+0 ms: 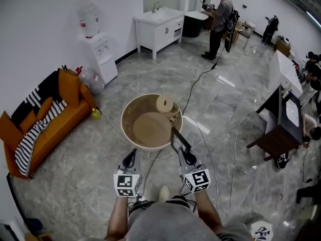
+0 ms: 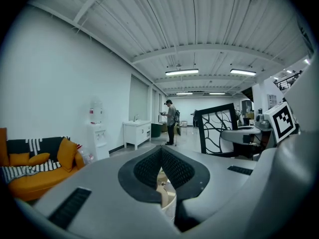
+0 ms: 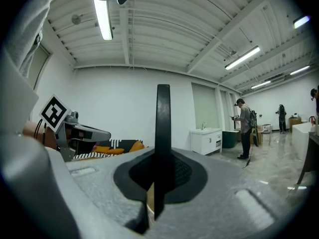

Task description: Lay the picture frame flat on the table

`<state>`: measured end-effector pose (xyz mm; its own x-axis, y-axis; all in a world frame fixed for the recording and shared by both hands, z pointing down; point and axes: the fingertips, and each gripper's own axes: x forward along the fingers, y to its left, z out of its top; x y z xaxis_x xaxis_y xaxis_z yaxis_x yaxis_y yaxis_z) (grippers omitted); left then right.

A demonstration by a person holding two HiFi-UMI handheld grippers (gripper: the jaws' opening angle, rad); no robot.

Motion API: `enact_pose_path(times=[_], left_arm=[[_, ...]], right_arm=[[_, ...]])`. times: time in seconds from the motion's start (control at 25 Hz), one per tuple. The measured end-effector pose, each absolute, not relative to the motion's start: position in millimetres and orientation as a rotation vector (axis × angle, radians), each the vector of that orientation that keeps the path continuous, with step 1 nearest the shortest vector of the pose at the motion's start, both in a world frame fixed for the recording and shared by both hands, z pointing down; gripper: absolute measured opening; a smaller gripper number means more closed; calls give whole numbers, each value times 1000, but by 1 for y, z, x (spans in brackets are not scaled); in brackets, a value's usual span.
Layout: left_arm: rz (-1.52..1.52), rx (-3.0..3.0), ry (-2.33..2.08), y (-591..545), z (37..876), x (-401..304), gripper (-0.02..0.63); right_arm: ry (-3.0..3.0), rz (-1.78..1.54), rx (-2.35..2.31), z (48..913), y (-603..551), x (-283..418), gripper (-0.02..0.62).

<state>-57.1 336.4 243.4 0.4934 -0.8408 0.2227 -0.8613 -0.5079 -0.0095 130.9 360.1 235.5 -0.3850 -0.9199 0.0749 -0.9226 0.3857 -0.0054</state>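
- While the round table (image 1: 124, 122) stands alone on the marbled grey floor (image 1: 241, 94), open room runs all round its rim. The orange sofa (image 1: 55, 119) is well apart on the left and a dark side table (image 1: 273, 139) well apart on the right.
- Cables (image 1: 200, 79) trail over the floor past the table's right side.
- A tan roll (image 1: 164, 104) sits at the table's far right edge.
- The picture frame (image 1: 179, 143) stands upright at the table's near right edge, clamped at its lower part by the right gripper (image 1: 187, 158), which points level toward the table. Whether the frame touches the top cannot be told.
- The left gripper (image 1: 130, 159), jaws together on nothing, tips slightly downward just short of the near edge.
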Motion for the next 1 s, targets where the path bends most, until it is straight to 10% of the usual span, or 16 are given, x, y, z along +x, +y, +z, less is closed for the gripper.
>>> enact_pose_path(times=[1.0], left_arm=[[327,2551,-1620,254,253,-27,17]], right_arm=[[-2635,101,1605,257,273,164,11]])
